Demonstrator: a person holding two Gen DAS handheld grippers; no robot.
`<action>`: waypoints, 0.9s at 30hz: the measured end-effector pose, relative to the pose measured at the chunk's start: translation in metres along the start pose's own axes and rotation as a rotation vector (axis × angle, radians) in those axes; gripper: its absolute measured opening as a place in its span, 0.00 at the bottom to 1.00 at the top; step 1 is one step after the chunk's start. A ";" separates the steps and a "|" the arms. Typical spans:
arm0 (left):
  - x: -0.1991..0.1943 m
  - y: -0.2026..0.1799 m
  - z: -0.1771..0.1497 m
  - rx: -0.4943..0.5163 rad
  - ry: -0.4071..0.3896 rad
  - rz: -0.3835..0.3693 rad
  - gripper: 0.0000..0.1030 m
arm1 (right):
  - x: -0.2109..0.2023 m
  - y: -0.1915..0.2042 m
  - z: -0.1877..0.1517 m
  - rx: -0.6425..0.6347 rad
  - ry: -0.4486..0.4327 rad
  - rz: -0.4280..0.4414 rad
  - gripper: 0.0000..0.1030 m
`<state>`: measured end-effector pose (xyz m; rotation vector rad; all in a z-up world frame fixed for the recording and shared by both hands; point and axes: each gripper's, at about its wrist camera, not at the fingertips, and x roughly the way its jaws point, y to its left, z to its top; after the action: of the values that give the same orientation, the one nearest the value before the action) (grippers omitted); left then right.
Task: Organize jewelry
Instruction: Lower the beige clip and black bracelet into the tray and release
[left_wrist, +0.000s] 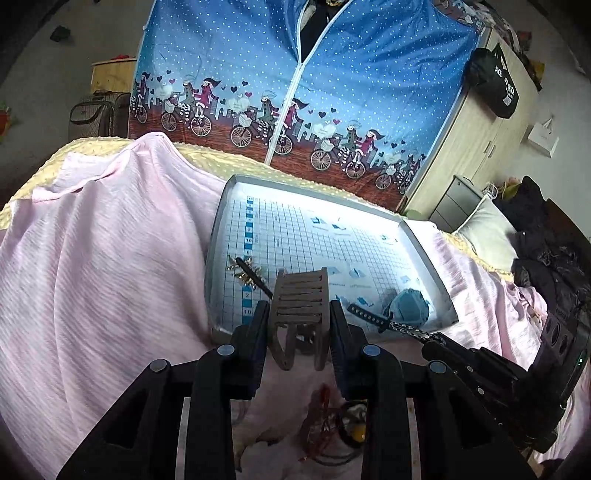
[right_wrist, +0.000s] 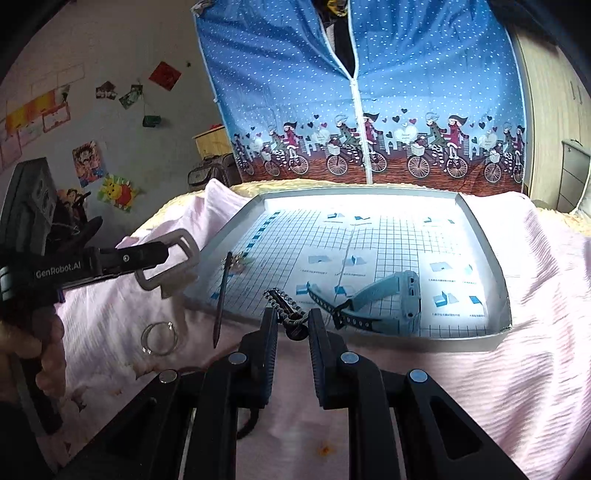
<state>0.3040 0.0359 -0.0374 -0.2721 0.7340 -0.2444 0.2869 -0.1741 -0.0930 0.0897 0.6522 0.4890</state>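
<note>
My right gripper (right_wrist: 292, 325) pinches a black beaded bracelet (right_wrist: 283, 307) over the near rim of the shallow grey grid-lined tray (right_wrist: 461, 341). A pale blue wristwatch (right_wrist: 384, 299) lies just beyond. My left gripper (right_wrist: 168, 258) clamps a grey plastic hair claw (right_wrist: 173, 262).

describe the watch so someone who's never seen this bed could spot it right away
Start at the shallow white tray with a blue grid lining, lying on the pink blanket. In its near right part sits the watch, on its side. It is the only pale blue thing with a chunky square body, and its strap has rows of holes, unlike the dark beaded chain in the right claw.
</note>
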 end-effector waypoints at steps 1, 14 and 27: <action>0.005 0.001 0.002 -0.010 -0.004 0.005 0.25 | 0.005 -0.002 0.003 0.024 -0.006 -0.001 0.16; 0.045 0.031 0.008 -0.072 0.040 0.065 0.25 | 0.037 -0.002 0.007 0.027 0.064 -0.022 0.16; 0.055 0.029 0.002 -0.043 0.100 0.093 0.25 | 0.049 -0.008 0.005 0.053 0.116 -0.024 0.16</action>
<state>0.3487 0.0463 -0.0797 -0.2670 0.8494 -0.1548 0.3272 -0.1582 -0.1181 0.1037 0.7793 0.4561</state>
